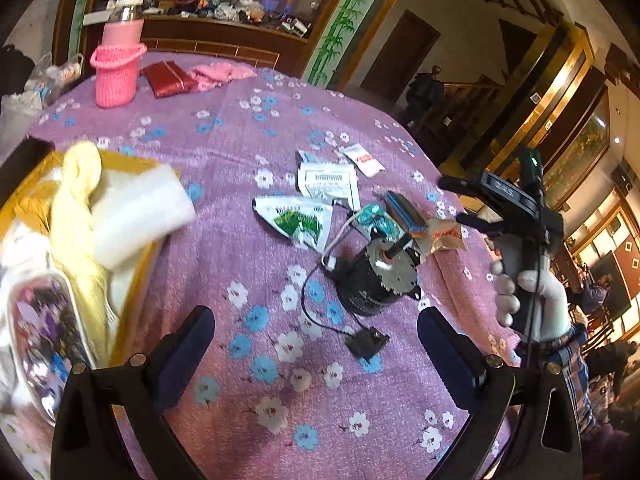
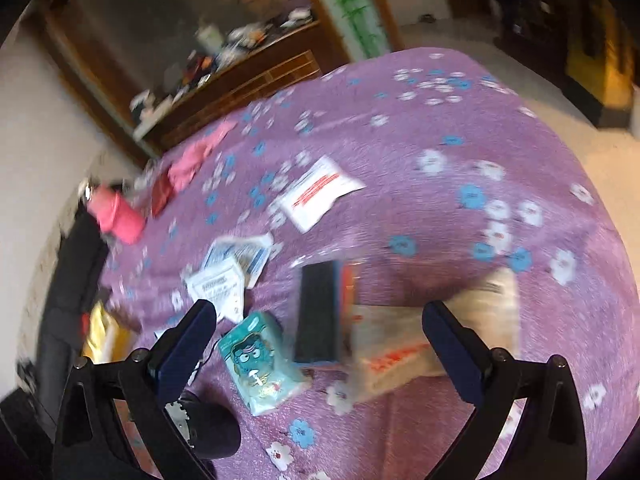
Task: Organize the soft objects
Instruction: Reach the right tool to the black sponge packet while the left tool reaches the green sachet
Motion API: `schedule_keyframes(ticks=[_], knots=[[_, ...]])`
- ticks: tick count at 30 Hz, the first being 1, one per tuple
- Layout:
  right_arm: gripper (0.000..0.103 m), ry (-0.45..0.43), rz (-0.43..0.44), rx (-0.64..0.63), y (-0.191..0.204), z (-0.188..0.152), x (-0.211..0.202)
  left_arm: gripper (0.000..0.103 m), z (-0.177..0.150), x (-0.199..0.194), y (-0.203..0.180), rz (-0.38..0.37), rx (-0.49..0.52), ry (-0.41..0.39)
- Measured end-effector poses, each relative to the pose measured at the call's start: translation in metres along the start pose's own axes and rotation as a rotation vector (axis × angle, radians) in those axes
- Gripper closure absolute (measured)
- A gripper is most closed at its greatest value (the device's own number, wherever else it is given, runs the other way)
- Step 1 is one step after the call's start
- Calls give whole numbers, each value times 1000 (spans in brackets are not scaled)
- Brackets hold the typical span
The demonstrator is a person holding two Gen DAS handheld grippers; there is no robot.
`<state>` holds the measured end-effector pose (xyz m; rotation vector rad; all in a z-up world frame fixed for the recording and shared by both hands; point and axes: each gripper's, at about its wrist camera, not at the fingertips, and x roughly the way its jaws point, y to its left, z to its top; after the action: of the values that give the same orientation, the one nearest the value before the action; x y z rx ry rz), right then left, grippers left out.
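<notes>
Both grippers hang released over the purple flowered tabletop. The left gripper holds nothing; to its left a yellow box holds the soft things, a white pad and a pale yellow cloth. The right gripper, jaws spread, hovers above a teal packet and a black case; this view is blurred
</notes>
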<state>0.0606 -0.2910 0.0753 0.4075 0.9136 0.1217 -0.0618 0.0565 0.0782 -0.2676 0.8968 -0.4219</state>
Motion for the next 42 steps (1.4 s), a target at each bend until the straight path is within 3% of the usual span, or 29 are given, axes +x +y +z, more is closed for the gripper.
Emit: schedule_keyframes(ticks=[7, 15, 22, 32, 36, 38, 40, 41, 42], knots=[[0, -1, -34, 108, -37, -21, -14, 1, 10, 7, 5, 21, -10, -13], [0, 48, 18, -109, 19, -8, 14, 1, 51, 21, -8, 110, 82, -53], [9, 92, -74, -172, 35, -8, 61, 1, 98, 78, -1, 149, 119, 6], [9, 52, -141, -307, 44, -17, 70, 1, 87, 124, 7, 224, 179, 95], [9, 30, -126, -319, 41, -17, 69, 1, 76, 147, -10, 281, 332, 129], [9, 27, -89, -296, 37, -14, 65, 2, 77, 147, -10, 257, 341, 104], [9, 26, -33, -247, 30, -10, 60, 12, 76, 147, -9, 230, 353, 127], [9, 25, -15, -231, 28, -8, 58, 33, 75, 146, -8, 172, 342, 145], [9, 24, 0, -219, 25, -7, 56, 36, 75, 146, -8, 144, 329, 162]])
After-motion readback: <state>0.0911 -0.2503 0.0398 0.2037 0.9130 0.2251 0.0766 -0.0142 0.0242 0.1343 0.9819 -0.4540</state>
